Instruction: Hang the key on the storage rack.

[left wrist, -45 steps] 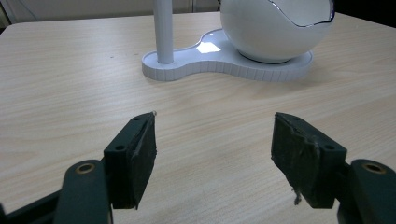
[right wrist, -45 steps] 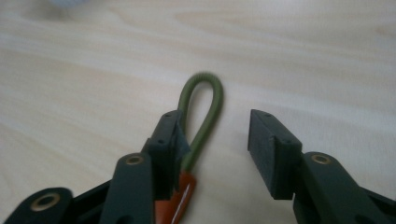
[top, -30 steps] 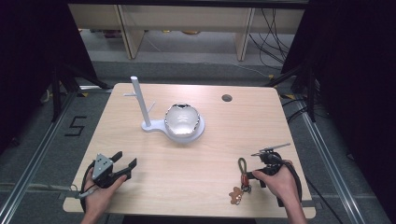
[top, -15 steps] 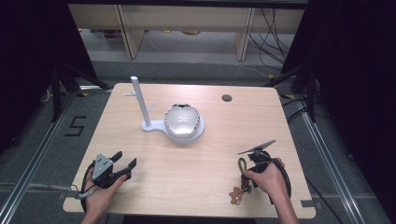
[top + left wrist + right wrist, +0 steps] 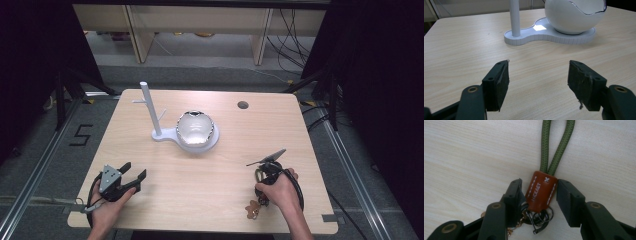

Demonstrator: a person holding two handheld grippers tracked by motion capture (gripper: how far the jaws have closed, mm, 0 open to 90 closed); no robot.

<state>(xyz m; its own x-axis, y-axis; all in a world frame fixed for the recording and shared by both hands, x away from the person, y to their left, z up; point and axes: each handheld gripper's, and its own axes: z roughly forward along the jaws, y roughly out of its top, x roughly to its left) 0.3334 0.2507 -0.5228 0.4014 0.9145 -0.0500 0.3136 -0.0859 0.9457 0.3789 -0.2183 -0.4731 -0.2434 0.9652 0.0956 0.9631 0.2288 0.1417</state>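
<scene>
A keychain point(image 5: 541, 190) lies flat on the table near its front right, with a brown leather tab, a green cord loop point(image 5: 554, 147) and metal rings point(image 5: 537, 216). In the right gripper view my right gripper point(image 5: 540, 195) has one jaw pressed against each side of the leather tab. From above, the right gripper point(image 5: 262, 192) tilts down over the keychain point(image 5: 253, 209) under the person's hand. My left gripper point(image 5: 134, 171) rests at the front left, open, nothing between its pads point(image 5: 499, 82).
A white stand point(image 5: 167, 135) with a tall post point(image 5: 149, 107) and a shiny round bowl point(image 5: 196, 128) sits mid-table. A cable hole point(image 5: 243, 105) is at the back right. The table's front edge runs just behind both hands.
My right gripper has moved left and tipped down over the keychain, its jaws now on the leather tab. The left gripper has stayed still.
</scene>
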